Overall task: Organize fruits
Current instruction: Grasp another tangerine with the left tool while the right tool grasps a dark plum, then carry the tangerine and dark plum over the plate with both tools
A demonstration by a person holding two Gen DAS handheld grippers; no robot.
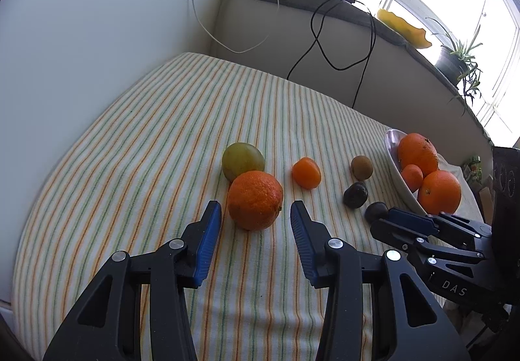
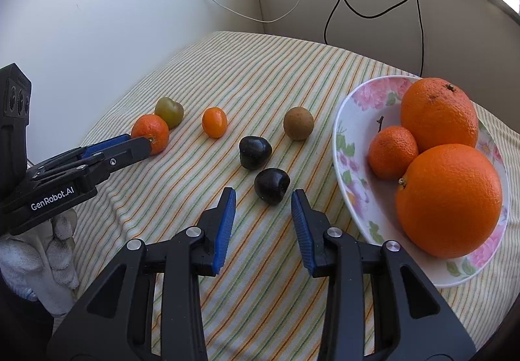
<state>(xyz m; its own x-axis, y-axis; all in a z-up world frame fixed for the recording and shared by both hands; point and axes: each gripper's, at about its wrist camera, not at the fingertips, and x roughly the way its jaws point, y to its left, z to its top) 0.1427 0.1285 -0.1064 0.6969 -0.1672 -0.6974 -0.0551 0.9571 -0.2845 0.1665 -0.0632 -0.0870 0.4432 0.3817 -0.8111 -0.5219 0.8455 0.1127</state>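
A striped cloth (image 2: 260,74) is spread over the table, and the loose fruit is laid out on it in a rough row. At the far left a green fruit (image 1: 242,159) is seen, touching a mandarin (image 1: 255,200) just in front of it. The left hand-held gripper (image 1: 256,218) is set around this mandarin: its blue pads (image 1: 208,244) stand on either side of the fruit with a narrow gap left on each side, so nothing is gripped. A white-gloved hand (image 2: 48,250) is seen beneath it in the right wrist view.

Further right a small orange fruit (image 2: 214,122) lies alone, then a brown kiwi (image 2: 298,123), and nearer the cameras two dark plums, the farther plum (image 2: 255,153) and the nearer plum (image 2: 271,185). The right hand-held gripper (image 2: 263,208) is held over the nearer plum, its jaws partly open and just short of the fruit; no contact is shown.

At the right a white floral bowl (image 2: 354,120) is placed on the cloth. Three fruits are held in it: a large orange (image 2: 438,113) at the back, a second large orange (image 2: 450,198) at the front, and a small mandarin in the bowl (image 2: 391,151) touching both.
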